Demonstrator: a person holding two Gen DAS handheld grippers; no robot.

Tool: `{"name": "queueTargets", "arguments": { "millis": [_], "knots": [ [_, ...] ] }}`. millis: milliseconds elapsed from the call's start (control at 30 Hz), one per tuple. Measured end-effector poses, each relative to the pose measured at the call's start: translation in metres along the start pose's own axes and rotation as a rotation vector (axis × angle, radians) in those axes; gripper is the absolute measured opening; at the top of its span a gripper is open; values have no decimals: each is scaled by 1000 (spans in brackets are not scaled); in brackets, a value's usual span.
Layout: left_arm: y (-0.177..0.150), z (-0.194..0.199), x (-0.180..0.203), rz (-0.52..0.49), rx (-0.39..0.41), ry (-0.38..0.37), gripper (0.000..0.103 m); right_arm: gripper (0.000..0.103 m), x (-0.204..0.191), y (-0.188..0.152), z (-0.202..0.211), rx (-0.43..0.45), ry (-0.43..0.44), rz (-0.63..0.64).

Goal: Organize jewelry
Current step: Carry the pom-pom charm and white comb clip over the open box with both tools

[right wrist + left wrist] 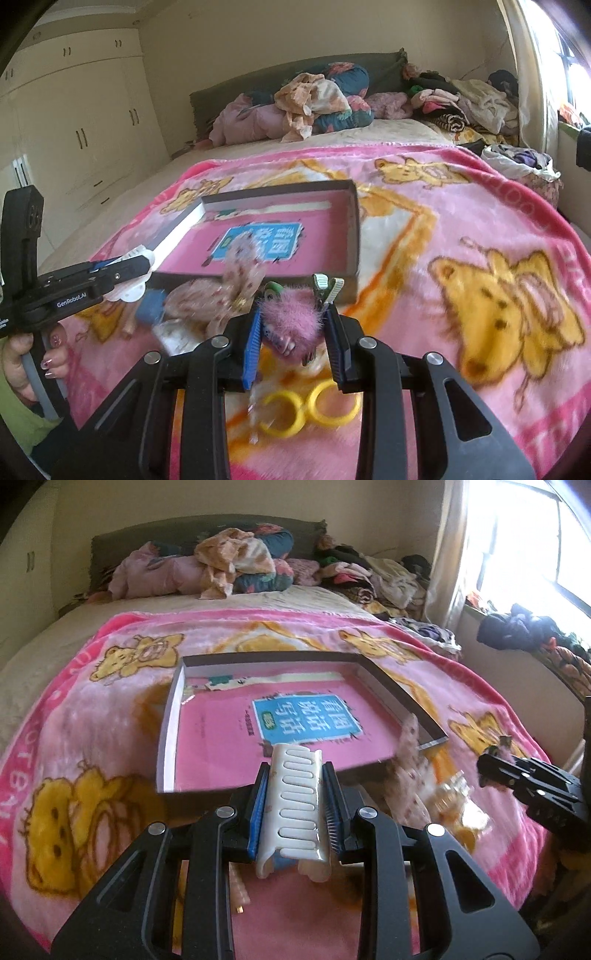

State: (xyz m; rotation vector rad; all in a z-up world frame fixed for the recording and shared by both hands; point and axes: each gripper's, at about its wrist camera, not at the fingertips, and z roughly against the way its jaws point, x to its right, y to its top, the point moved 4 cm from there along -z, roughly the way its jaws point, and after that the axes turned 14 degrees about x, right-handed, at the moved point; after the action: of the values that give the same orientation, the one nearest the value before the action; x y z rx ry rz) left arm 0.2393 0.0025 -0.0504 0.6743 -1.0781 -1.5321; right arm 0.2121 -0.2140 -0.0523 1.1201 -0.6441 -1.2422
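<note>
The fingers (pixel 258 812) of the left gripper (pixel 294 808) are clamped on a white hair claw clip (pixel 295 805), held above the pink bear blanket (pixel 92 738) just short of the open shallow box (pixel 391 686). To its right, the right gripper (pixel 293 341) pinches a fuzzy pink hair clip (pixel 291 317) between its fingers (pixel 251 350), above two yellow rings (pixel 310 406) lying near the box's corner.

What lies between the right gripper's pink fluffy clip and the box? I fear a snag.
In the right wrist view, a green-and-white striped clip sits between the pink fluffy clip and the box.
</note>
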Motion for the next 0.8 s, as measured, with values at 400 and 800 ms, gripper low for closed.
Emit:
{"name": "queueTargets", "arguments": {
  "millis": [400,800],
  "knots": [
    [11,-41,-7,-5,-5,56,20,29,16,35,-40,17,-6,31],
    [9,-76,-24,3,-45,95,20,29,16,29,-98,-76,37,50]
  ]
}}
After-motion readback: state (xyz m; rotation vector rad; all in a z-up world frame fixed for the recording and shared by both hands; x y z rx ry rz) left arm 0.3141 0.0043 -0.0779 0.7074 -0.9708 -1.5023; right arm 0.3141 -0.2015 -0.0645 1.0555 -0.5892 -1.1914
